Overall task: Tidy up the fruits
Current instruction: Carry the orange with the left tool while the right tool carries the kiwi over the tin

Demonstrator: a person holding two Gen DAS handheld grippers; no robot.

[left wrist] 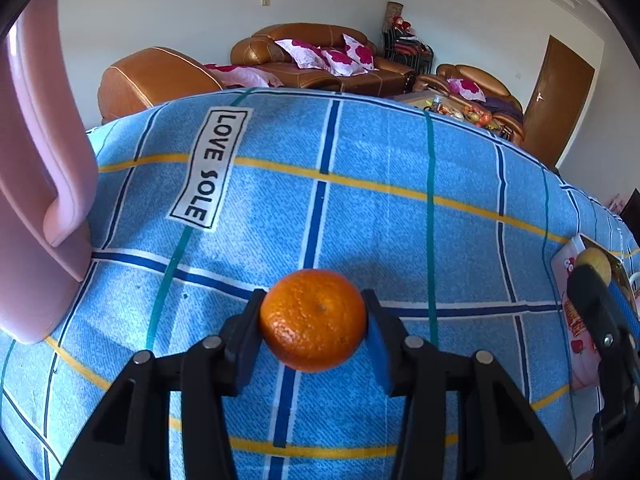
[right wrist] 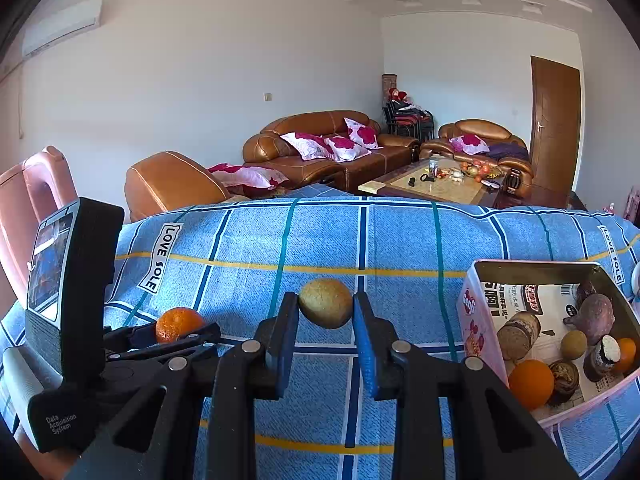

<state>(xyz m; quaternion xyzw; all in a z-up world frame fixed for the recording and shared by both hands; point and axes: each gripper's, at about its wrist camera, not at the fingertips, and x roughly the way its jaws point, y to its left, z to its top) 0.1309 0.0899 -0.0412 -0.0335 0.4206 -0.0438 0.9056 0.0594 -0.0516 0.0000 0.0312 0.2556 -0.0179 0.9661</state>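
My left gripper [left wrist: 314, 314] is shut on an orange mandarin [left wrist: 313, 320] and holds it above the blue checked cloth [left wrist: 360, 216]. My right gripper [right wrist: 326, 308] is shut on a yellow-brown round fruit [right wrist: 326, 303], also above the cloth. In the right wrist view the left gripper [right wrist: 180, 326] with its mandarin [right wrist: 178, 323] is to the left. In the left wrist view the right gripper's fruit [left wrist: 594, 264] shows at the right edge. A pink box [right wrist: 480, 320] at the right holds several fruits, among them an orange [right wrist: 530, 383] and a purple fruit [right wrist: 596, 316].
A pink plastic chair [left wrist: 44, 184] stands at the left edge of the cloth-covered table. Behind the table are brown leather sofas [right wrist: 320, 148] with pillows, a coffee table [right wrist: 436, 186] and a wooden door [right wrist: 554, 128].
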